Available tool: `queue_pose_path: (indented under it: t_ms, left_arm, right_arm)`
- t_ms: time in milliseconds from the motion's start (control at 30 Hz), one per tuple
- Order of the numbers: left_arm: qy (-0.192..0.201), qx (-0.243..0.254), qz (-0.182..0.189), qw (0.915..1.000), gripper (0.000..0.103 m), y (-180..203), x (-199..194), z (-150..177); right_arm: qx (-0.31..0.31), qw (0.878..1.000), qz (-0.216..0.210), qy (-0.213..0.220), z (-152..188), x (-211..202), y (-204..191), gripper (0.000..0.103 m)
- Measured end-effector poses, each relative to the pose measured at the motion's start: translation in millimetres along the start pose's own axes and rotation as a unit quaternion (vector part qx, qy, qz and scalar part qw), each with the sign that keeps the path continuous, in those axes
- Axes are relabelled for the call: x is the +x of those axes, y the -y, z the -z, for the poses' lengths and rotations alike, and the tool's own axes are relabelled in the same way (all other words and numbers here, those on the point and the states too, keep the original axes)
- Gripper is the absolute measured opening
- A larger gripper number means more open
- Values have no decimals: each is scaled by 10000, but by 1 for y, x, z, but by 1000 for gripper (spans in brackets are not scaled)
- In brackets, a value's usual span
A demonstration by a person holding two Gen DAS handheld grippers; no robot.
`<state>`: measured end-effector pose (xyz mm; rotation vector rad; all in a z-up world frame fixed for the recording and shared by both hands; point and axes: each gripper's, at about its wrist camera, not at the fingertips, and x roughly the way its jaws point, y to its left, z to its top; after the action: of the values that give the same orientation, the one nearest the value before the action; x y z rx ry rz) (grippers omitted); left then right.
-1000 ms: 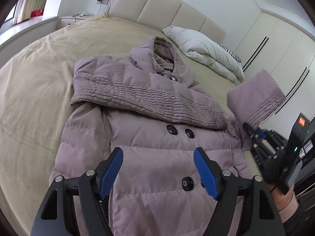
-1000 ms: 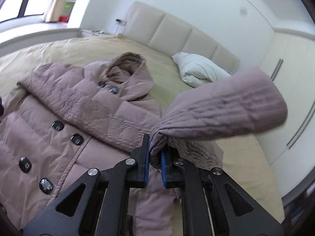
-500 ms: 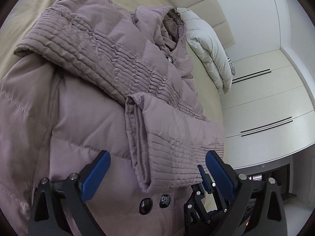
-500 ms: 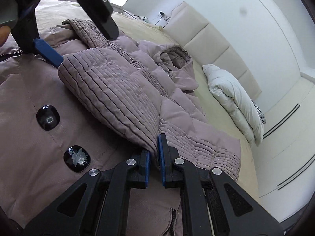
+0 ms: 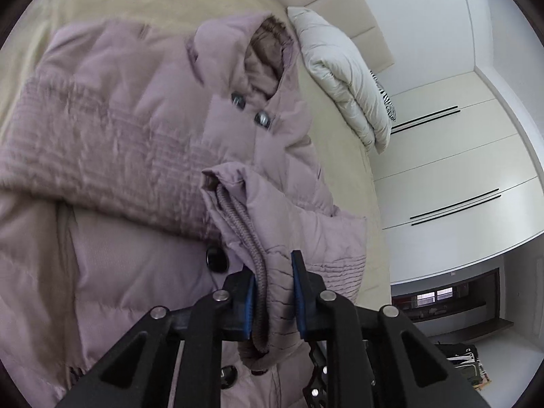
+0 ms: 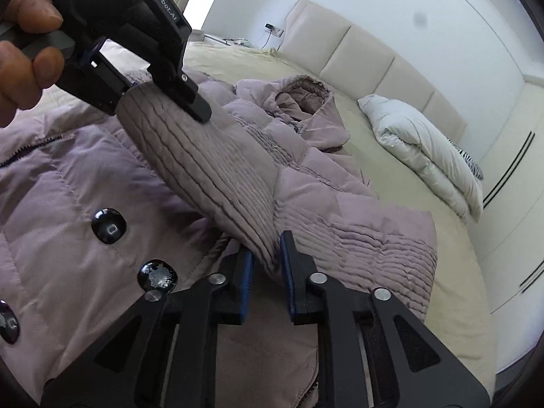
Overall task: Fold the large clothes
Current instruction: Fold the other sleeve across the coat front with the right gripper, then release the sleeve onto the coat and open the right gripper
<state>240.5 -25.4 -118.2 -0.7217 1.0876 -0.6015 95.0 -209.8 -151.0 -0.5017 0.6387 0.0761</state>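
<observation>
Purple coat (image 5: pixel 129 238) flat on bed (image 5: pixel 343 156), buttons up. Sleeve (image 6: pixel 210 170) lying across chest. Left tongs (image 5: pixel 272 292) just closed, now pinching sleeve cuff (image 5: pixel 261 268). Right tongs (image 6: pixel 267 272) just opening, slightly apart; sleeve edge between pads, grip looks loose. Good way, I think: left pulls cuff straight across chest, lays sleeve flat, no bumps, right lets go slowly.

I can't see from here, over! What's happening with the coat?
Left gripper just closed on the sleeve. Right gripper jaws just opening, sleeve between them. Sleeve lies across the coat. Nothing in the way.
</observation>
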Motion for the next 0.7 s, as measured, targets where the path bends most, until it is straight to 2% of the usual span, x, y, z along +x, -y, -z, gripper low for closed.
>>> queue_pose_path:
  t_ms: [100, 200, 267, 300, 333, 367, 400, 467, 567, 700]
  left_arm:
    - [362, 105, -130, 9992, 20, -3, -21, -33]
    - [715, 222, -595, 9954, 20, -20, -32, -61]
    - [802, 124, -884, 9928, 20, -42, -33, -75]
    - [828, 106, -1060, 9909, 20, -53, -34, -79]
    - [822, 91, -1207, 9892, 20, -63, -33, -83]
    - [787, 70, -1303, 9883, 21, -72, -30, -87]
    - [749, 74, -1359, 9879, 21, -78, -28, -90]
    - [690, 244, -1522, 9856, 22, -84, -22, -88]
    - [690, 552, -1736, 9808, 22, -81, -16, -86]
    - [803, 628, -1807, 9782, 23, -85, -19, -88]
  right_arm:
    - [591, 9975, -386, 60, 2, -12, 21, 25]
    - [1504, 9847, -883, 49, 5, -14, 58, 25]
    - [2274, 9659, -1235, 32, 9, -7, 91, 26]
    - [2652, 9537, -1418, 19, 12, -3, 106, 32]
    - [2983, 9418, -1548, 10, 14, 3, 122, 40]
    - [3287, 9307, -1605, 56, 15, 10, 138, 61]
    - [3591, 9186, -1638, 204, 17, 13, 153, 68]
    - [3996, 8989, -1750, 408, 18, 23, 176, 70]
    - [4217, 8906, -1681, 285, 9, 48, 195, 70]
    - [4873, 8409, -2347, 181, 1, 94, 220, 69]
